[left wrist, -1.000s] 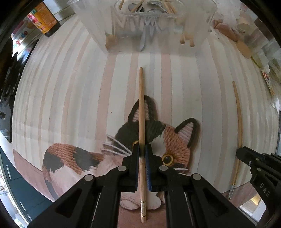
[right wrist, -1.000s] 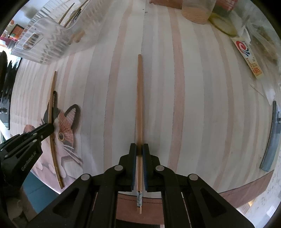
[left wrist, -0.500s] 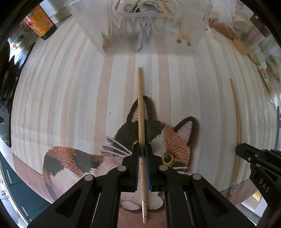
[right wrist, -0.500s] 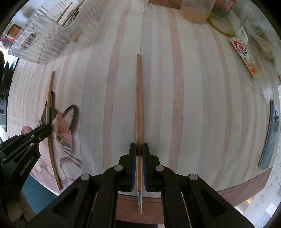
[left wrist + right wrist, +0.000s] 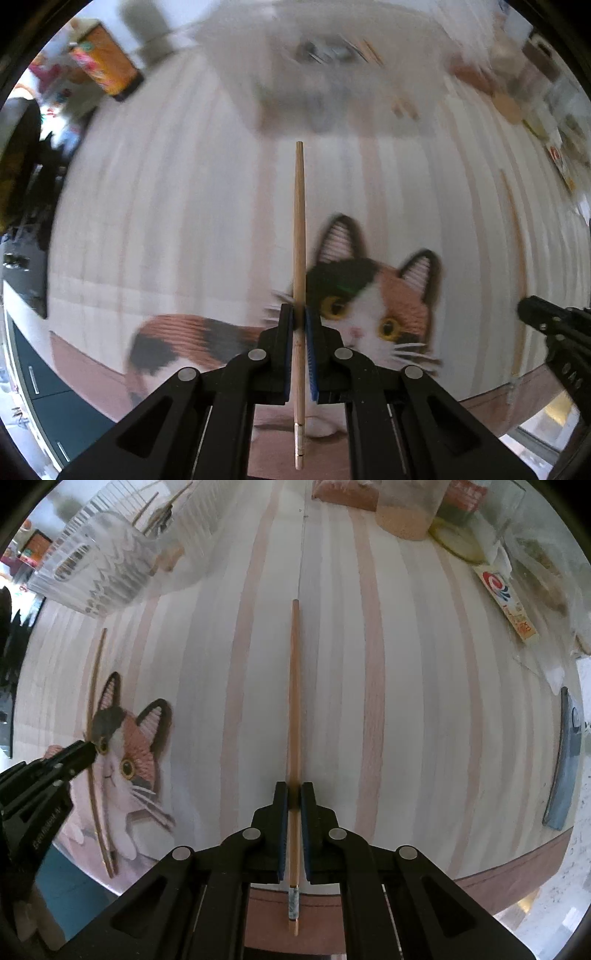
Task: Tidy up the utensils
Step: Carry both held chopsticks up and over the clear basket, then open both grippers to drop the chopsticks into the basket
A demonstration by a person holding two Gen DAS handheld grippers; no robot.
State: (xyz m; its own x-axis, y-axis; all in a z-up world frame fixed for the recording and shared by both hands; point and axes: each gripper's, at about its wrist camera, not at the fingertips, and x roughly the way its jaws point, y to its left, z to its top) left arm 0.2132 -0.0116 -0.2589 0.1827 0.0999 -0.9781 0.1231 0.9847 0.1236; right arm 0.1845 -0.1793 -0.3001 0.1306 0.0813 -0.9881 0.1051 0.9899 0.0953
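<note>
Two chopsticks, one per gripper. Left gripper (image 5: 300,325) clenched on a pale chopstick (image 5: 299,236), long axis running away from the camera, tip toward the clear bin (image 5: 332,85) beyond the cat mat (image 5: 373,295). Right gripper (image 5: 294,805) clenched on a darker chopstick (image 5: 294,701), tip pointing past the cat mat's right side. Bin holds blurred utensils (image 5: 159,517).

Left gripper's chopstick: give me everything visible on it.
The chopstick is a slim, pale wooden stick, straight and tapering slightly toward its far end. A thin ring marks it near the near end. It is clamped between the blue pads of the left gripper, which is shut on it below its middle, so both ends stick out. It points toward the clear utensil basket, over the cat-print mat. Nothing else touches it.
</note>
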